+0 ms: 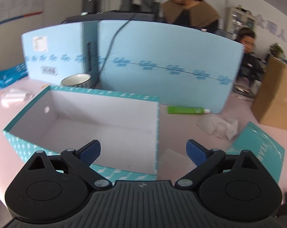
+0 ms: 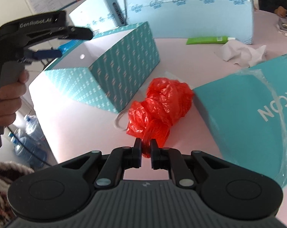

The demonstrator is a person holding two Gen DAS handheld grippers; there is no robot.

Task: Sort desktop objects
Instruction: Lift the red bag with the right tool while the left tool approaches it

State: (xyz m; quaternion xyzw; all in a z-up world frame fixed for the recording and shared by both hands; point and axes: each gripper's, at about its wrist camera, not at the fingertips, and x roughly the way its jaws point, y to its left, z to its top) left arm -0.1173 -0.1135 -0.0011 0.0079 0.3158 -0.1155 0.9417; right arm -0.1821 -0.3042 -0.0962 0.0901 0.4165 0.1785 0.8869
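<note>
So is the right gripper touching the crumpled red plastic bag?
Touching: the right wrist view shows the right gripper pinching the crumpled red plastic bag.

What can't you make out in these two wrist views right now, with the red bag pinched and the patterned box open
- Red plastic bag, right wrist view: its contents, hidden by its crumpled folds.
- Patterned box, left wrist view: its near floor, covered by the left gripper.
- Teal lid, right wrist view: lettering cut by the edge.
- Bowl, left wrist view: its inside, blurred and behind the box rim.
- Green tube: label too small.
</note>
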